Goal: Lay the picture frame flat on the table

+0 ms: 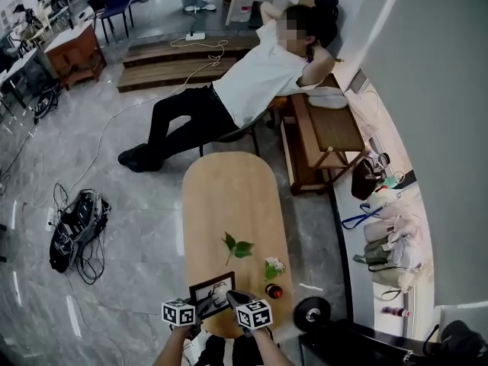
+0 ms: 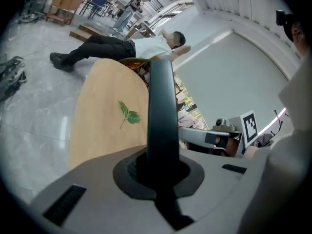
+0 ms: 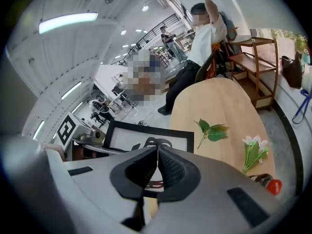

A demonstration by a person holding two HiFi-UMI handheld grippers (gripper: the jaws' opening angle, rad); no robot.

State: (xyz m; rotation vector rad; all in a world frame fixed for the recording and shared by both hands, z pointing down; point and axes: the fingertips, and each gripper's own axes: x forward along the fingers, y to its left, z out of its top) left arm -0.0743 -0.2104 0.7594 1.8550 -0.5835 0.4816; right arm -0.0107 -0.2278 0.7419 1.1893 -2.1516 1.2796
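The black picture frame (image 1: 213,290) stands tilted at the near end of the oval wooden table (image 1: 229,197). My left gripper (image 1: 204,305) is shut on one side edge of it. In the left gripper view that edge rises as a dark bar (image 2: 162,106) out of the gripper (image 2: 161,162). My right gripper (image 1: 232,297) is at the frame's near right corner. In the right gripper view its pads meet with nothing seen between them, and the gripper (image 3: 157,152) stands in front of the frame's white picture (image 3: 141,135).
A green leaf sprig (image 1: 238,247), a white flower (image 1: 273,267) and a small red object (image 1: 274,290) lie on the table beyond and right of the frame. A person (image 1: 259,75) reclines on a chair past the far end. A wooden bench (image 1: 320,136) stands on the right.
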